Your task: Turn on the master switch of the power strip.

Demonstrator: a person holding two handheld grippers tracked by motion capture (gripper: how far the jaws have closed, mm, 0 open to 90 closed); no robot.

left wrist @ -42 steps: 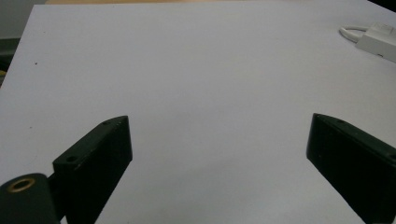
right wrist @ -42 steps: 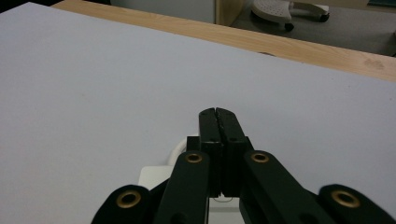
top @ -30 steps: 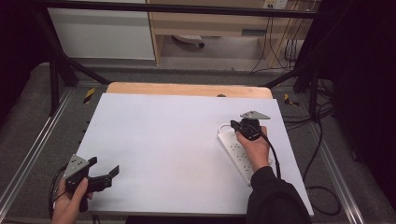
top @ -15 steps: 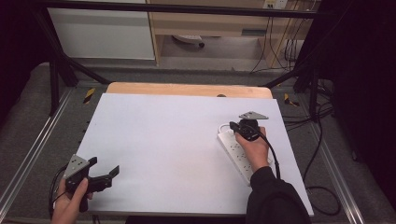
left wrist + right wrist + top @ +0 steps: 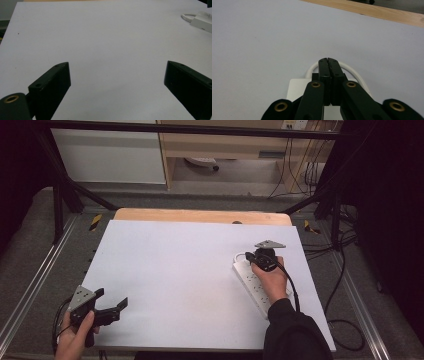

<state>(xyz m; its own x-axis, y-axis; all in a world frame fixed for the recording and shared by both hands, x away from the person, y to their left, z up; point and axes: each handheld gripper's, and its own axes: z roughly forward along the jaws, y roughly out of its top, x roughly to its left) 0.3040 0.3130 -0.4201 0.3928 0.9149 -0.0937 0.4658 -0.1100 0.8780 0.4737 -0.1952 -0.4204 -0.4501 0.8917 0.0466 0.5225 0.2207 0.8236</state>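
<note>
High view: a white power strip [image 5: 260, 287] lies flat at the right side of the white tabletop [image 5: 185, 270], running slantwise toward the person's near edge, its white cable [image 5: 240, 255] looping out at the far end; the right tool [image 5: 263, 257] rests over that far end with the hand lying along the strip; the left tool [image 5: 112, 307] hovers at the near left corner, well apart from the strip.

Left gripper view: the left tool [image 5: 117, 82] is released, jaws standing wide with only bare tabletop between them; the power strip's end [image 5: 203, 21] shows far off at the upper right.

Right gripper view: the right tool [image 5: 328, 61] is clenched, jaws pressed together with nothing between them, tips over the cable loop [image 5: 348, 67] at the strip's end [image 5: 298, 91].

The strip is judged rigid, light, smooth-sided plastic, likely to slide on the tabletop; a hold across its narrow width near the end suits it best; the cable is soft and would trail.

Compared with the earlier frames, nothing has shifted; both hands and the strip lie as they did.
</note>
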